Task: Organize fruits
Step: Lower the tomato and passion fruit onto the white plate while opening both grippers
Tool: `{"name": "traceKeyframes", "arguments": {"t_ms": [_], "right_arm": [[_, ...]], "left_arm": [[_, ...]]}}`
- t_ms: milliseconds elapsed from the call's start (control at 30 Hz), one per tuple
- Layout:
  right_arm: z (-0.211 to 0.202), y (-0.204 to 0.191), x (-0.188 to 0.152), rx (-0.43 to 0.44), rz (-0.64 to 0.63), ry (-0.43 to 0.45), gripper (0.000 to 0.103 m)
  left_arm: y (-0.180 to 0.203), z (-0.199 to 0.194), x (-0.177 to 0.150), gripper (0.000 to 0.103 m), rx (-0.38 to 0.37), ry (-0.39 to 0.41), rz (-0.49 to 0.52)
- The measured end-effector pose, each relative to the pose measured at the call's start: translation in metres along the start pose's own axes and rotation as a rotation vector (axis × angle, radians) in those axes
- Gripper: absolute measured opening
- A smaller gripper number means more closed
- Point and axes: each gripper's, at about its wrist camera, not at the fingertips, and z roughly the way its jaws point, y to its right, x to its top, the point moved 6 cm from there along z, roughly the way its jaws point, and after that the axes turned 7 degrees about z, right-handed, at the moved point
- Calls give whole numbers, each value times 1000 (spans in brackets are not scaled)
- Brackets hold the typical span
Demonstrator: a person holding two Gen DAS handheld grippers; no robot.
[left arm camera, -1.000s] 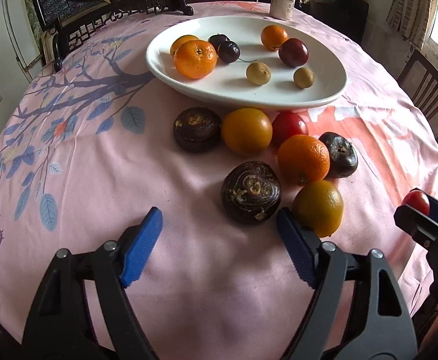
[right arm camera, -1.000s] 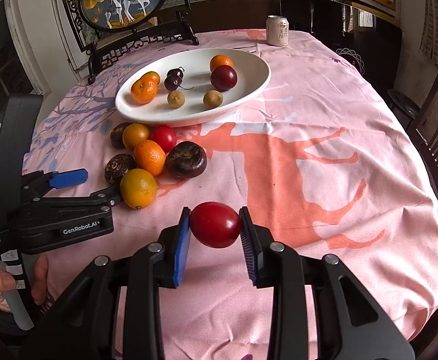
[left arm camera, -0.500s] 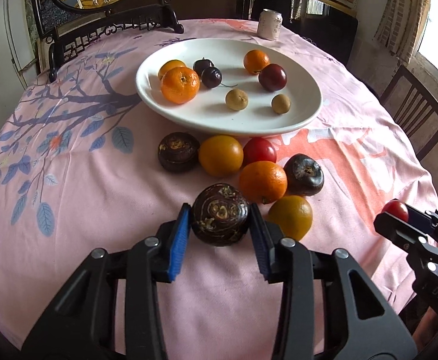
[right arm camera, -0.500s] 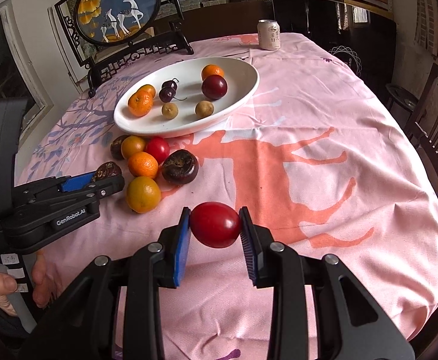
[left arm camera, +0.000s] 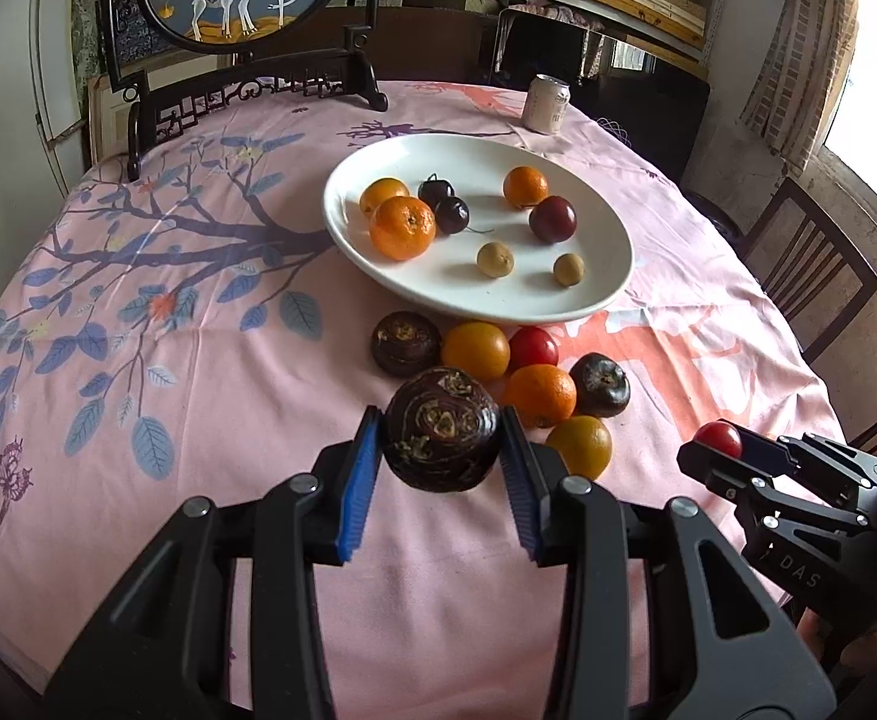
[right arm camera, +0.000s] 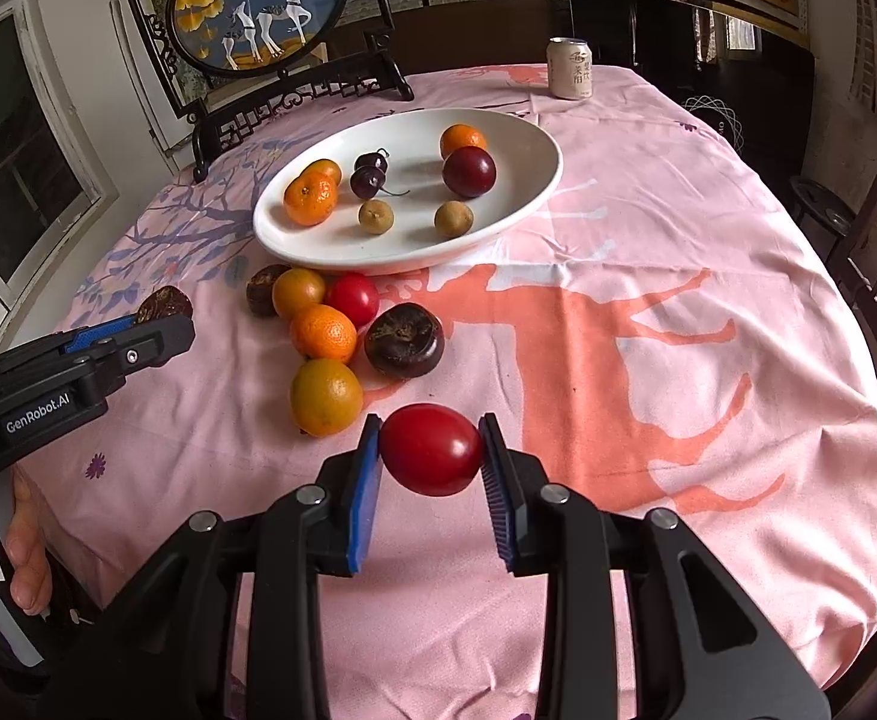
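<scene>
My left gripper (left arm camera: 442, 441) is shut on a dark brown ridged fruit (left arm camera: 438, 420) and holds it clear of the pink tablecloth. My right gripper (right arm camera: 429, 450) is shut on a smooth red fruit (right arm camera: 432, 462) and hangs near the table's front edge. Between them and the plate lies a cluster of loose fruit on the cloth: an orange mandarin (left arm camera: 539, 394), two yellow-orange fruits, a red one (left arm camera: 533, 348) and two dark brown ones. The white oval plate (left arm camera: 480, 303) behind the cluster holds several fruits, among them mandarins, cherries, a dark red plum and two small tan ones.
A drink can (left arm camera: 546, 103) stands beyond the plate at the far edge. A round picture on a dark carved stand (left arm camera: 246, 0) sits at the back left. Wooden chairs (left arm camera: 810, 264) stand along the right side. A person's hand (right arm camera: 24, 570) grips the left tool.
My left gripper went from open in front of the dark brown fruit to shut on it, then rose with it off the cloth. The right gripper kept still with the red fruit.
</scene>
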Motion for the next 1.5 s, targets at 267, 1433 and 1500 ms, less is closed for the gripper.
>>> {"name": "traceKeyframes", "arguments": {"t_ms": [267,1433,1500], "right_arm": [[23,-13,88,-79,-116,68,33],[-26,-8,42,-65,-54,85,66],[-24,-9,36,-76,-61,76,66]], "left_arm": [[-11,34,97,40,-5,-5,35],[-5,-13,8,79,-21,38,-14],[-7,-15,-5,79,-9,30,-13]]}}
